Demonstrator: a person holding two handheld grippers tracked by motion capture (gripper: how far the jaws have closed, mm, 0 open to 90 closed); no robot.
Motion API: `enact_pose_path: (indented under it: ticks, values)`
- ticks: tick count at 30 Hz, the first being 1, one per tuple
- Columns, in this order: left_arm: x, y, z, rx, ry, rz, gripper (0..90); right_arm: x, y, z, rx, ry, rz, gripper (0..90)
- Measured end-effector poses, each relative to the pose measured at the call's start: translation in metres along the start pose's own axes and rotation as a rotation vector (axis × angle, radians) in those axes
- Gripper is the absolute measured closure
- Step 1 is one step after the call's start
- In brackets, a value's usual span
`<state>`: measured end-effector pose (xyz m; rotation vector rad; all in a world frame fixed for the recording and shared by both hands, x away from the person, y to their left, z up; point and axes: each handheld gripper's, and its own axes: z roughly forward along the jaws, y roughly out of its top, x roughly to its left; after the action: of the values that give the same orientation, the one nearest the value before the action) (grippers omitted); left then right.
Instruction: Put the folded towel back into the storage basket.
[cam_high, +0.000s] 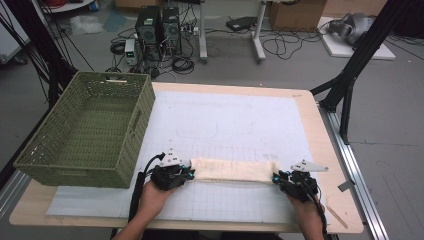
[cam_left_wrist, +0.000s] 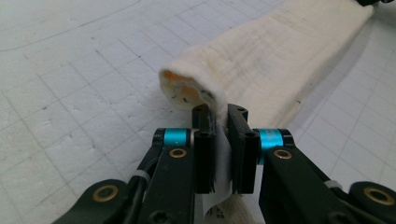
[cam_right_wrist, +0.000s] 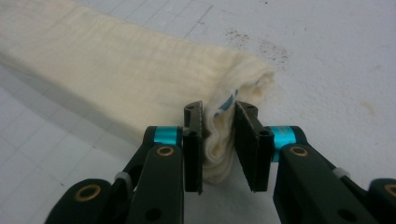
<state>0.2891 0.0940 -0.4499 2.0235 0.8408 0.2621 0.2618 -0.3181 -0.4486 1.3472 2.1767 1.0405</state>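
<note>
High view: both tools, left tool (cam_high: 189, 172) and right tool (cam_high: 278, 178), clamp the folded towel (cam_high: 233, 169) ends; thin bites, uneven pull could slip a corner.

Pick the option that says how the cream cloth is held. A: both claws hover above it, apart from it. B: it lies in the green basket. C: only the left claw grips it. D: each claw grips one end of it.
D: the left claw pinches one end of the folded cloth and the right claw pinches the other, with the cloth stretched on the table between them.
</note>
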Motion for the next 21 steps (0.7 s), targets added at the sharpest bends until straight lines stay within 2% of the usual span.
enact_pose_path:
  ticks: [2, 5, 9, 11, 12, 15, 16, 21]
  values:
    - [0.000, 0.000, 0.000, 0.003, 0.001, -0.001, 81.6, -0.005, -0.001, 0.000, -0.006, -0.001, 0.019, 69.9]
    - [0.000, -0.001, 0.001, 0.006, 0.005, 0.006, 81.7, -0.003, -0.002, 0.000, -0.006, -0.001, 0.025, 70.7]
    - [0.000, 0.000, 0.001, 0.007, 0.009, 0.008, 81.7, -0.001, -0.002, 0.000, -0.010, 0.021, 0.004, 80.1]
    - [-0.001, 0.000, 0.001, 0.008, 0.016, 0.012, 81.7, 0.002, -0.001, 0.000, -0.002, 0.008, -0.020, 82.4]
    - [-0.002, 0.000, 0.001, 0.010, 0.018, 0.014, 81.8, 0.003, -0.001, 0.000, -0.001, 0.004, -0.034, 83.2]
    - [-0.001, 0.000, 0.001, 0.008, 0.017, 0.021, 81.9, 0.003, 0.000, -0.001, 0.002, 0.003, -0.028, 83.6]
    - [-0.001, -0.001, 0.001, 0.005, 0.016, 0.012, 81.9, 0.004, 0.000, -0.001, 0.001, -0.001, -0.024, 83.5]
    - [-0.002, -0.001, 0.001, 0.007, 0.024, 0.022, 81.9, 0.007, -0.001, -0.001, -0.002, -0.021, -0.037, 83.6]
